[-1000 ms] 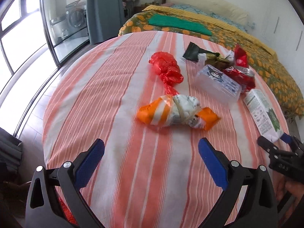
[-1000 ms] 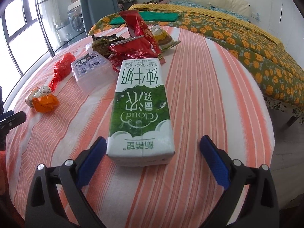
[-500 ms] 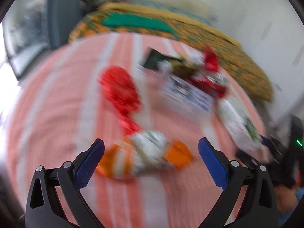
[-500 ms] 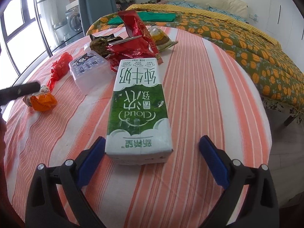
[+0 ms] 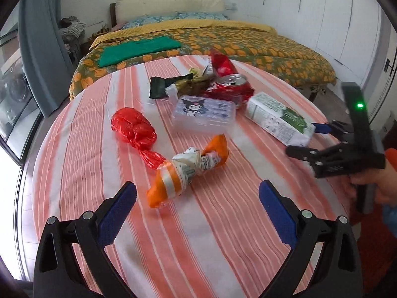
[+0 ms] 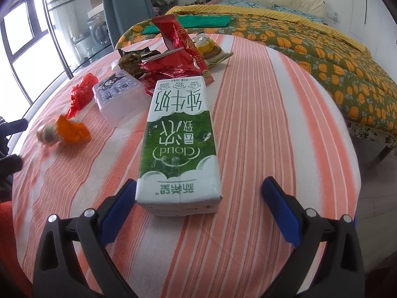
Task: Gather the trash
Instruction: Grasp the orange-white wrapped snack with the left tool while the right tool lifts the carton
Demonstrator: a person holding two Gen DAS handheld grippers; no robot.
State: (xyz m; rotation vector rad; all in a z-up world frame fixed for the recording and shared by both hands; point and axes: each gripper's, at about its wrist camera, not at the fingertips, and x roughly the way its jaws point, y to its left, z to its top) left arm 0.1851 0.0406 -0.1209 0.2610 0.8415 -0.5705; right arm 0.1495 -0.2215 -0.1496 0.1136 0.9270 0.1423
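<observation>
Trash lies on a round table with a striped cloth [image 5: 223, 236]. An orange and white wrapped bundle [image 5: 188, 171] rests just ahead of my left gripper [image 5: 197, 212], which is open and empty. Behind the bundle is a knotted red plastic bag [image 5: 134, 129]. A green and white milk carton [image 6: 178, 146] lies flat, its near end between the spread fingers of my open right gripper [image 6: 198, 203]. From the left wrist view the same carton [image 5: 278, 119] has the right gripper [image 5: 312, 140] at its end, held by a hand [image 5: 372, 183].
A clear plastic box with a cartoon lid [image 5: 203, 111], a crushed red can [image 5: 230, 87], a dark wrapper [image 5: 168, 85] and red foil wrappers [image 6: 176, 47] crowd the table's far side. A bed with an orange-patterned cover [image 5: 248, 47] stands beyond. Windows [image 6: 27, 37] are at the left.
The left gripper swung right and now views the table from a new angle, with the orange bundle closer to its fingers. The right gripper edged forward so the carton's end sits between its fingers.
</observation>
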